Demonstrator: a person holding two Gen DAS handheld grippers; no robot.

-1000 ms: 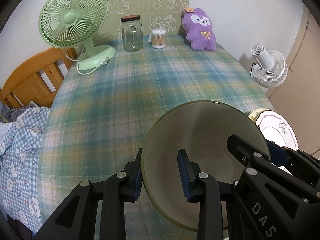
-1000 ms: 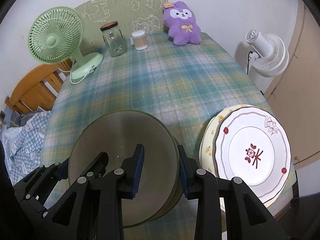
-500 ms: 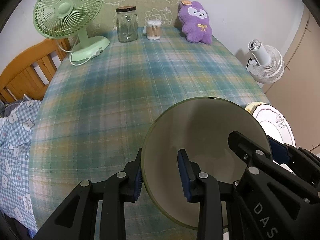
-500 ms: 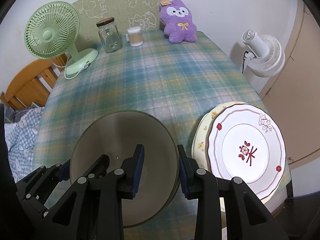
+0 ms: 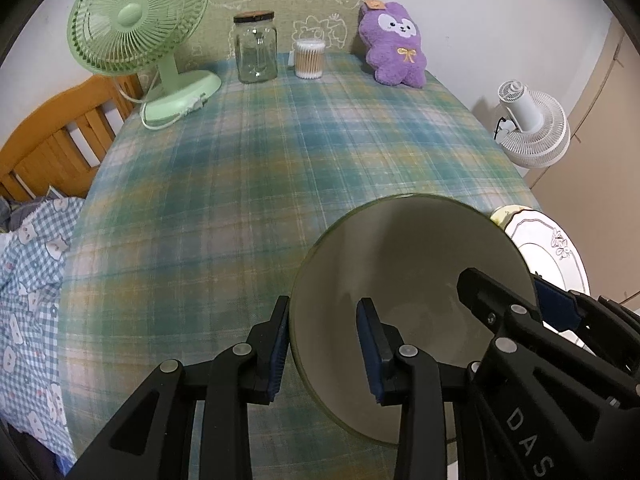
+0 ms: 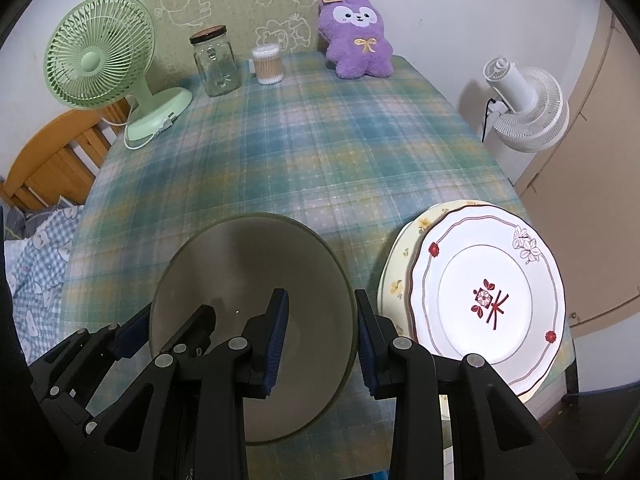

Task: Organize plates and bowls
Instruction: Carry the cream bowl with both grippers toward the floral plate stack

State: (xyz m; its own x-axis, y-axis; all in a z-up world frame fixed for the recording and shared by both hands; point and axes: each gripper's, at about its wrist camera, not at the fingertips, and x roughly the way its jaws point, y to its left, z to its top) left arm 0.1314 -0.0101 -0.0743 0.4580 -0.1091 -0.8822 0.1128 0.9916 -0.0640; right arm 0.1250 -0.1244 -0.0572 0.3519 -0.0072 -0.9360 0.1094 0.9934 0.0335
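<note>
Both the left gripper (image 5: 324, 344) and the right gripper (image 6: 320, 336) straddle opposite rims of the olive bowl (image 6: 248, 280), jaws narrow, the left's just eased slightly. Stacked plates (image 6: 492, 296) sit just right of the bowl (nearly touching); the green fan (image 6: 100, 60), jar (image 6: 216, 64) and purple plush (image 6: 358, 40) stand well beyond it.

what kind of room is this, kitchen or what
Probably a bedroom or small living space at home, not a kitchen: a wooden bed frame beside the cloth-covered table, a plush toy, a desk fan.
</note>
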